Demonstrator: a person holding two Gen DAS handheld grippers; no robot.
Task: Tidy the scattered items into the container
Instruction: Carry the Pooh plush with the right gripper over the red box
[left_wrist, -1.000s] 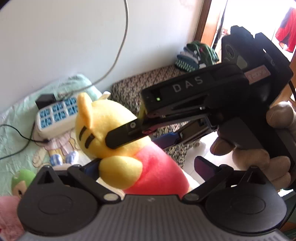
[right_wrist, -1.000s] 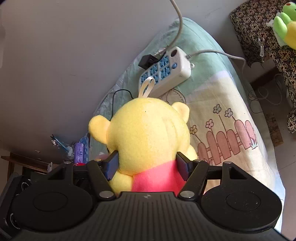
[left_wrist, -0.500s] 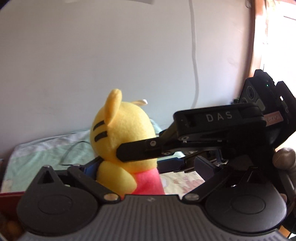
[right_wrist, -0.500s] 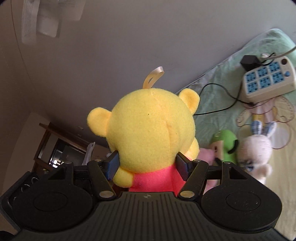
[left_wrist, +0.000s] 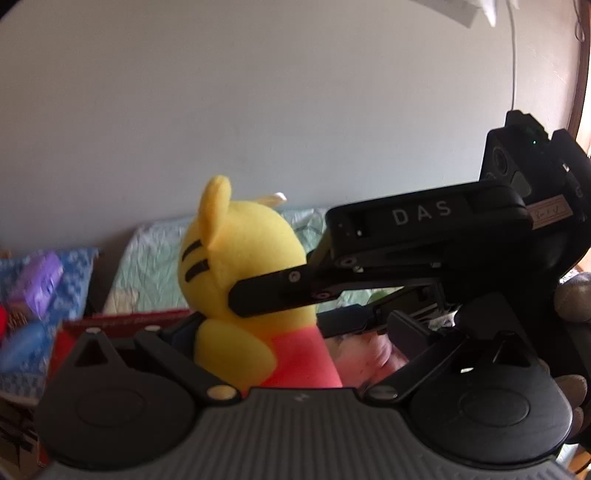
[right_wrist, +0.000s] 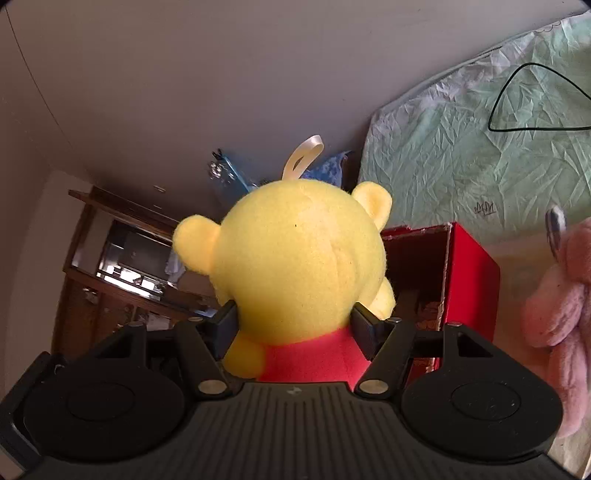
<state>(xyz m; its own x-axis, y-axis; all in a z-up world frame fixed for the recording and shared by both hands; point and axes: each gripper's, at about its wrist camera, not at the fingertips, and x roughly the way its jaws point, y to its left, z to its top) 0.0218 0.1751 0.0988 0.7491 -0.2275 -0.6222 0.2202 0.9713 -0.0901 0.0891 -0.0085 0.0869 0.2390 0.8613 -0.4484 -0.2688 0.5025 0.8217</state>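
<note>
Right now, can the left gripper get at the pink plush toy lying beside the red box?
Probably not: the left gripper has the yellow plush bear between its fingers, held by the right gripper, so the pink plush toy stays blocked.

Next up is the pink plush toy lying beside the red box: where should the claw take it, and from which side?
Grip the pink plush toy across its soft, rounded body, coming from above; the red box stands close on one side. Its full shape runs out of frame.

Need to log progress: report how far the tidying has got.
Done: nothing visibly packed; what lies in the red box is unclear. In hand: the right gripper clamps the yellow bear in front of the box. Left: the pink plush lies outside it.
</note>
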